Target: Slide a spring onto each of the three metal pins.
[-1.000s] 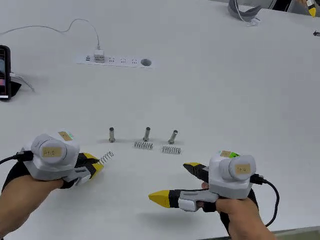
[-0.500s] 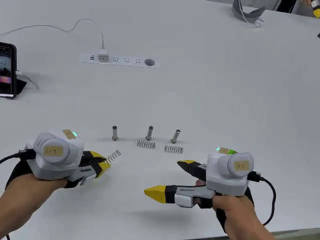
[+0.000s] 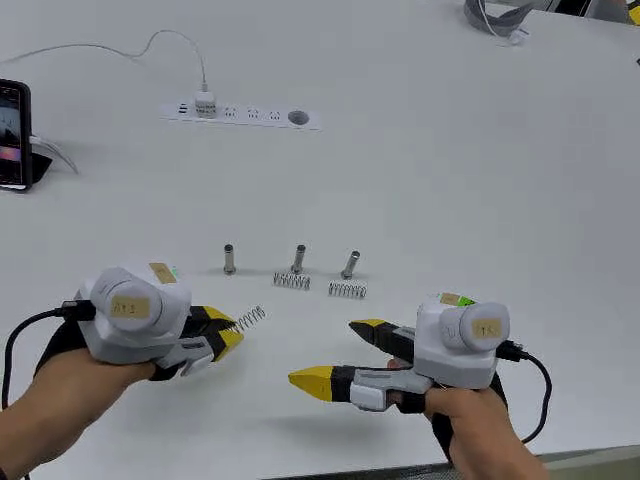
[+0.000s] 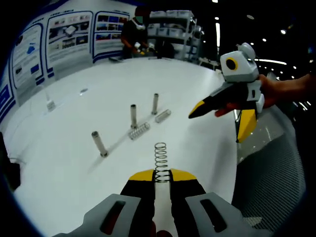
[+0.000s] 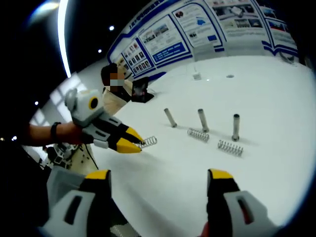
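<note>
Three short metal pins stand upright in a row on the white table: left pin (image 3: 229, 258), middle pin (image 3: 298, 259), right pin (image 3: 350, 265). Two springs lie flat just in front of them, one (image 3: 292, 281) by the middle pin and one (image 3: 347, 290) by the right pin. My left gripper (image 3: 229, 333) is shut on a third spring (image 3: 248, 318), which sticks out from its yellow tips toward the pins (image 4: 160, 157). My right gripper (image 3: 335, 353) stands open at the lower right, nothing between its jaws (image 5: 158, 175).
A white power strip (image 3: 240, 115) with a plugged charger and cable lies at the back. A phone on a stand (image 3: 12, 122) is at the far left edge. A grey object (image 3: 495, 15) rests at the top right.
My left gripper has carried its spring a little to the right, closer to the pins. The right gripper has stayed open and shifted only slightly; the camera has moved a bit.
</note>
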`<move>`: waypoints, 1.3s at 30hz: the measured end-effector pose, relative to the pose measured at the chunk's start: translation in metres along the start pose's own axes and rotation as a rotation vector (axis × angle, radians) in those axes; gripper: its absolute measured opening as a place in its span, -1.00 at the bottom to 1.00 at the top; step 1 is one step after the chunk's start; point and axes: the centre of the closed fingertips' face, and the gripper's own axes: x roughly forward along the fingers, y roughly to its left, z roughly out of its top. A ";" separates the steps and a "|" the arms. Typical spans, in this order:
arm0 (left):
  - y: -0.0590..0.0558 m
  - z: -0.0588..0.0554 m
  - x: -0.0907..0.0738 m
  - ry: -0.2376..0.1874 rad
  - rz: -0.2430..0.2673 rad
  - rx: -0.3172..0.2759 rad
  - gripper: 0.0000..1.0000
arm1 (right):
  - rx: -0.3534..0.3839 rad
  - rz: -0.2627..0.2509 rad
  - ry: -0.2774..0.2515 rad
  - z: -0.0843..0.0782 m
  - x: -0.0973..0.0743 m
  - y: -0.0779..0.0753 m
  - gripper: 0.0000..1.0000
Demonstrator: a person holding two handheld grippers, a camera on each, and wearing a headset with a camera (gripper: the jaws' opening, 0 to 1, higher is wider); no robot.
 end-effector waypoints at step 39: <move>-0.065 0.030 0.012 -0.039 -0.142 0.122 -0.79 | 0.206 0.159 -0.157 0.018 -0.001 0.020 -0.45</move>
